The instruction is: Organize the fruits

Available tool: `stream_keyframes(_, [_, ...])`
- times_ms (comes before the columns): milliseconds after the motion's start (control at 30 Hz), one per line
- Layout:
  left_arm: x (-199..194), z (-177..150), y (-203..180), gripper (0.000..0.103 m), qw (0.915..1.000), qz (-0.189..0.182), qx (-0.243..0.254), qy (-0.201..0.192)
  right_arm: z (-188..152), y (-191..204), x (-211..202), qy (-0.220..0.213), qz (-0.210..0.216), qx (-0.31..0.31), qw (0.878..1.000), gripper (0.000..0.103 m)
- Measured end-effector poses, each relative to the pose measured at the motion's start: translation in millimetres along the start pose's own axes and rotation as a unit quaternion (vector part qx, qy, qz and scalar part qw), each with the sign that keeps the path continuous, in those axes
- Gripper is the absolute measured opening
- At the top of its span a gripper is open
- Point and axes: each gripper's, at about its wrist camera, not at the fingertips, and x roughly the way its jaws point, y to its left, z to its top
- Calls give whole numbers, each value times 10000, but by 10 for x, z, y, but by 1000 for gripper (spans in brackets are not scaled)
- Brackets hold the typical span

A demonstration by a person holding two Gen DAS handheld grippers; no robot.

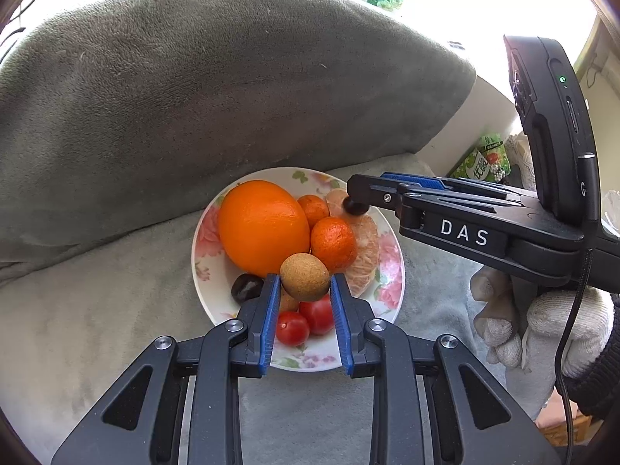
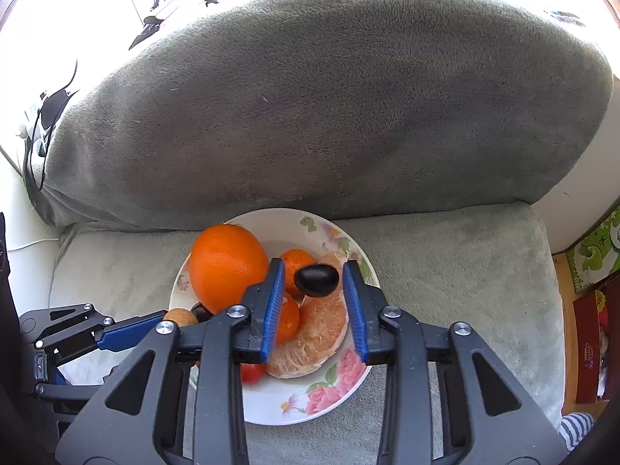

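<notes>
Hovering over the plate (image 1: 201,232), the left gripper (image 1: 304,286) pinches a tan longan (image 1: 304,277) between its blue pads. The right gripper (image 2: 314,283) stands with jaws apart around a dark grape (image 2: 317,279) (whether either pad touches it, I cannot tell). Below lie an orange (image 1: 263,226), mandarins (image 1: 333,244), pomelo segments (image 2: 310,345) and tomatoes (image 1: 292,327), on a grey sofa (image 1: 116,290).
</notes>
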Motion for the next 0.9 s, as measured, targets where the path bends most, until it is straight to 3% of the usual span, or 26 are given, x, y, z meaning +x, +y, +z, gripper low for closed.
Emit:
stream_keyframes(133, [12,12,-11,25,10000,9,12,18,21,11,-26,-30,9,-24,10000,44])
stream_keyframes(200, [10,10,-25,35,10000,-6,10,10,25,19,-40,-34,-11,-31,10000,46])
stream_keyframes(333, [-19,4,-28,41,10000,3,5,-15,0,21,-87,-97,-57,-21,9999,60])
stream_keyframes(400, [-6,-8,-23,51,10000,26,-21,-11,-11,16,-107,-108,-77,-8,9999,64])
stream_keyframes(900, [-342,-82,-24,60,9992,223,-331,-87,-188,-7,-512,-313,-151,79,9994,76])
